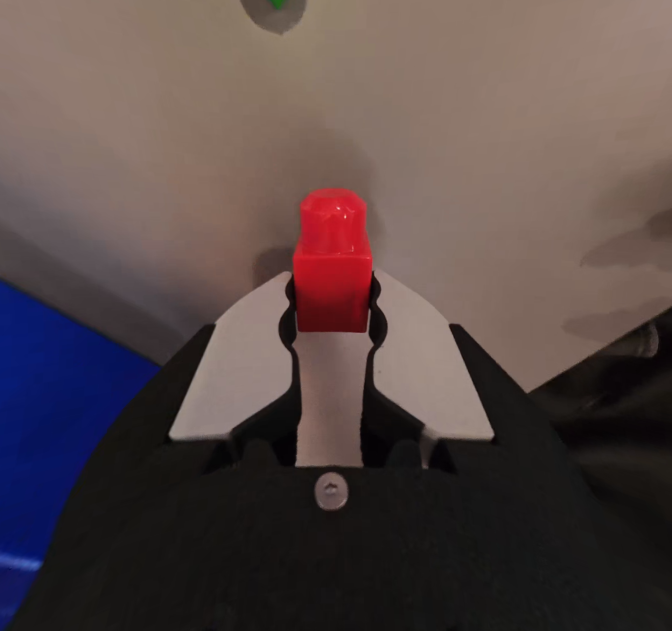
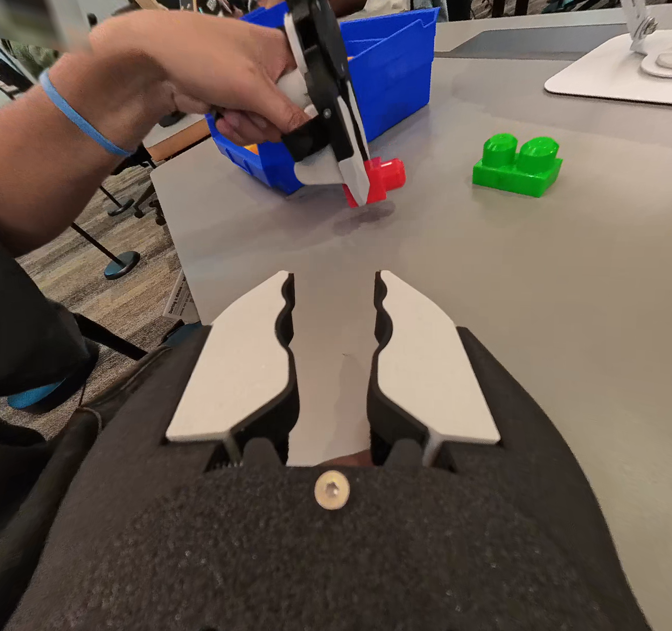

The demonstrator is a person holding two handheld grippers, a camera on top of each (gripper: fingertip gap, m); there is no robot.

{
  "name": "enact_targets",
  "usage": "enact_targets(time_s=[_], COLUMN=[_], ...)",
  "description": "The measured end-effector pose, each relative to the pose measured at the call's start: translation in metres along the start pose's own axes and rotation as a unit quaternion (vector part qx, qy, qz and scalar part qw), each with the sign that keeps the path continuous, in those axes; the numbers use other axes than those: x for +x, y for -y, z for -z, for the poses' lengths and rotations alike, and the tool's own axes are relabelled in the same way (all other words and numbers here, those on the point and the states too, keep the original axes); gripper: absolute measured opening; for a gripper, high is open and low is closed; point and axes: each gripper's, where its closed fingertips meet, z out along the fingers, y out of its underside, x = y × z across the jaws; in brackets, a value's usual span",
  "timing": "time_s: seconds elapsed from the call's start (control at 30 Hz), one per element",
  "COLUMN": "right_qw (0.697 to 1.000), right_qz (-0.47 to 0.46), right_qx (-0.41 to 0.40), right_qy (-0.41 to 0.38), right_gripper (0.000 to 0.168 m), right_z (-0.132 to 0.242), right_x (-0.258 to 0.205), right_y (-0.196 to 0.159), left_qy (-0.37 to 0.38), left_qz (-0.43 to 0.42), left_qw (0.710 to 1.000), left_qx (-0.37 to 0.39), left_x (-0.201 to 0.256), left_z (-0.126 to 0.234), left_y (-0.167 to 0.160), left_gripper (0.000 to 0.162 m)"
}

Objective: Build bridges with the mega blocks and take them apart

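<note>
Holding the red block (image 1: 332, 290) by its flat side walls, your left gripper (image 1: 332, 295) is clenched on it, with the single stud pointing forward past the fingertips. From the right wrist view the block hangs low over the grey table (image 2: 472, 304), tipped on its side, just in front of the blue bin (image 2: 392, 68), which seems to hold more pieces (only a glimpse of orange shows inside). Your right gripper (image 2: 334, 279) is released, jaws apart with nothing between them, hovering over bare table nearer you.

A green two-stud block (image 2: 516, 170) sits upright on the table, well apart from the red one, to its right.

These blocks look like light, stiff, hollow plastic with a glossy skin, so expect little weight but some slip. Take them across the flat walls, low on the body, never on the rounded studs, where the pads would skate off. To stand the red block stud-up you would need to rotate your wrist before setting it down; pressing pieces together likely needs a square, straight push.
</note>
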Motion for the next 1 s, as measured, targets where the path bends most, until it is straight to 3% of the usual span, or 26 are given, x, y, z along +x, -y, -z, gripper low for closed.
enact_targets(time_s=[0.23,0.3,0.33,0.5,0.63,0.77,0.87,1.0], right_qw=[1.0,1.0,1.0,1.0,1.0,1.0,0.999,0.999], right_qz=[0.001,0.001,0.002,0.011,0.008,0.0,-0.007,-0.009], right_qx=[-0.005,-0.01,-0.013,-0.017,-0.022,-0.03,-0.033,-0.036], right_qy=[0.006,0.008,0.008,-0.001,-0.002,0.002,0.012,0.027], right_gripper=[0.042,0.042,0.042,0.042,0.042,0.042,0.042,0.042], right_z=[-0.002,-0.004,-0.005,-0.005,-0.007,-0.011,-0.016,-0.021], right_x=[-0.002,-0.004,-0.004,-0.004,-0.003,-0.001,-0.003,-0.01], right_y=[-0.003,-0.005,-0.006,-0.008,-0.01,-0.015,-0.015,-0.014], left_qy=[0.011,0.017,0.024,0.065,0.104,0.13,0.105,0.073], left_qz=[0.006,-0.001,-0.005,0.008,0.083,0.153,0.179,0.243], left_qw=[1.0,1.0,1.0,0.982,0.948,0.917,0.92,0.915], left_qx=[-0.001,0.01,0.019,0.177,0.29,0.344,0.333,0.313], left_x=[-0.002,-0.001,-0.001,-0.001,-0.036,-0.075,-0.1,-0.16], left_z=[-0.02,-0.019,-0.015,0.059,0.131,0.155,0.147,0.133], left_y=[-0.005,-0.006,-0.007,-0.022,-0.078,-0.116,-0.097,-0.03], left_gripper=[0.037,0.059,0.062,0.064,0.064,0.061,0.061,0.055])
